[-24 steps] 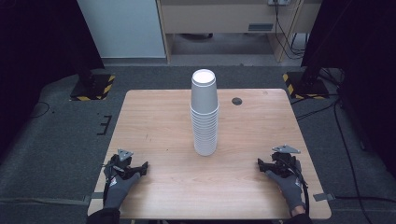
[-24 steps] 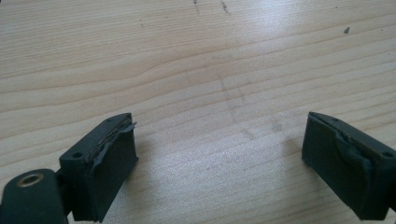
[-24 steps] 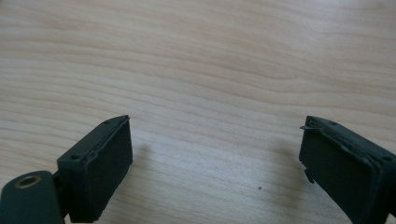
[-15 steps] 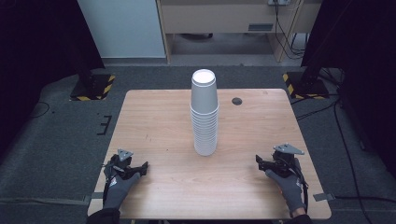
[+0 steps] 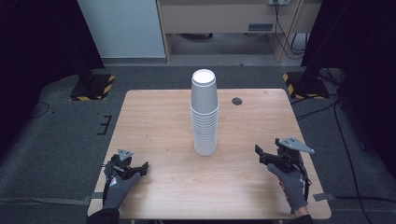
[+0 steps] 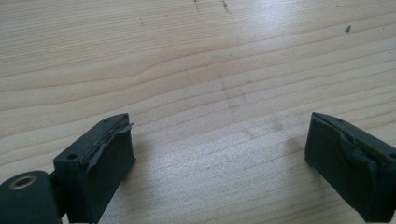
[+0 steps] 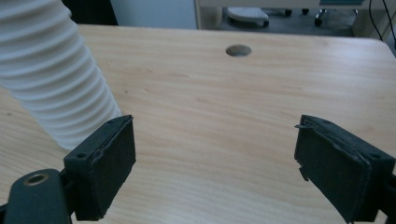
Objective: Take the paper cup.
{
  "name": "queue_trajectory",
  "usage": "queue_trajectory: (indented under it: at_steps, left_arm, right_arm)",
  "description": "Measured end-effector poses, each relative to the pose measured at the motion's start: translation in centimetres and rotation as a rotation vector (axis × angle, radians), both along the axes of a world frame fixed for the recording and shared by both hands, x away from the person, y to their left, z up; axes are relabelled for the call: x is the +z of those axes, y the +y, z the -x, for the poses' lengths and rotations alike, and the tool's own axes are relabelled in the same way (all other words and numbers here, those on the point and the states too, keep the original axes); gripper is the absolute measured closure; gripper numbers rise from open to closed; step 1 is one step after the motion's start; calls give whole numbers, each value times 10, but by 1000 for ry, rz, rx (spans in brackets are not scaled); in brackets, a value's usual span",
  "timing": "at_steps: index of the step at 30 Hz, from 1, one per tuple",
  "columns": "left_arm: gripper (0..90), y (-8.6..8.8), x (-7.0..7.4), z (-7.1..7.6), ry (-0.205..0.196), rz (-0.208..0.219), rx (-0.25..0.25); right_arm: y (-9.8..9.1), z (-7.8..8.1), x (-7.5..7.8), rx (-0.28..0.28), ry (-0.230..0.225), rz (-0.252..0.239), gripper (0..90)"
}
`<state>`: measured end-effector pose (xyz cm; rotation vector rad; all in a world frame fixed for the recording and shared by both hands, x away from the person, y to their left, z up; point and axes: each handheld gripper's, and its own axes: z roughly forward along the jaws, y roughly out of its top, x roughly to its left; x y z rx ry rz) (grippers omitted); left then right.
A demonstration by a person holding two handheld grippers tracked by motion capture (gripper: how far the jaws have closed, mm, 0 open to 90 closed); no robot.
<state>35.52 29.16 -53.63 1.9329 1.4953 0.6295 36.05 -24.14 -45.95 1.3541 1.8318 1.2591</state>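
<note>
From above, my left tongs (image 5: 140, 166) lay near the front left corner of the tabletop (image 5: 154, 121) and my right tongs (image 5: 264, 156) near the front right edge, with the cup stack (image 5: 204, 114) standing upright between them, toward the middle and well apart from both. That view took in the whole stack, its flat white top and the small round hole (image 5: 237, 101) in the tabletop behind and right of it. It also showed the grey floor (image 5: 56, 135) around the tabletop, which my tong cameras did not.

My left tongs (image 6: 219, 158) looked down at bare wood grain and faint scuffs, nothing more. My right tongs (image 7: 215, 163) saw the ribbed lower part of the stack (image 7: 51, 70) rising at the left of their view, beyond the left jaw and not between the jaws, and the hole (image 7: 238, 50) farther back.

There was one stack; the cups in it were too tightly nested for me to count. There was one hole and two tongs.

Both tongs stood wide open with nothing but tabletop between the jaws. My gloved left hand (image 5: 119, 184) rested low, angled inward toward the stack. My gloved right hand (image 5: 290, 184) also angled inward, its tongs pointing toward the base of the stack, with the grey plate on top.
</note>
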Motion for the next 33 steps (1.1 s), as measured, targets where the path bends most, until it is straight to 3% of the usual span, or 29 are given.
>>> queue_trajectory:
  at_steps: [9, 24, 33]
  left_arm:
    - [69, 0, 0, 0, 0, 0, -1]
    - [68, 0, 0, 0, 0, 0, -1]
    - [64, 0, 0, 0, 1, 0, -2]
  right_arm:
    - [13, 4, 32, 35, -98, -41, 125]
    - [29, 0, 70, 46, -168, -66, 126]
    - [45, -5, 93, 80, -210, -81, 124]
